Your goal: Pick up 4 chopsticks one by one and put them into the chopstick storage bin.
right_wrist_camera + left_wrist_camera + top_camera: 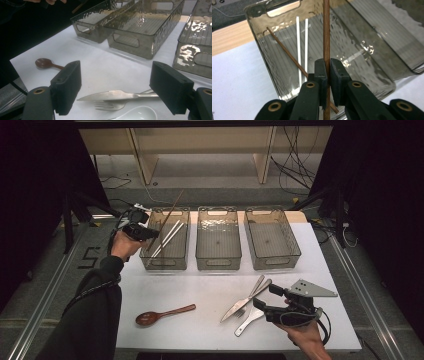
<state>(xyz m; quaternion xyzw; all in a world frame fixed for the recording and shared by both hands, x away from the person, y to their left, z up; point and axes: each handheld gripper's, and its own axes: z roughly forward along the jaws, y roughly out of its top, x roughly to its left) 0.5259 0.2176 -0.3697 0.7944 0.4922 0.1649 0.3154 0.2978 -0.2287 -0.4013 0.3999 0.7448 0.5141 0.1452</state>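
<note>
Progress: left bin (pixel 165 240) held two white chopsticks (pixel 302 47) and one brown; knife (pixel 117 95), fork (pixel 107 105), white spoon (pixel 137 113), wooden spoon (pixel 162 315) lay unsorted on the bench (pixel 210 290).
Left gripper (pixel 327 75): jaws clamped on brown chopstick (pixel 326 32) (over that bin).
Right gripper (pixel 115 87): jaws wide, empty, straddling the knife.

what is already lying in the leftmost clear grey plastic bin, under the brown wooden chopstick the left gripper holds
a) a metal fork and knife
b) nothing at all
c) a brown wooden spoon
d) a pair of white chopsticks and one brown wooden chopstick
d: the left gripper view shows a pair of white chopsticks and one brown wooden chopstick lying in the leftmost clear grey plastic bin, below the brown wooden chopstick clamped in the left gripper.
</note>
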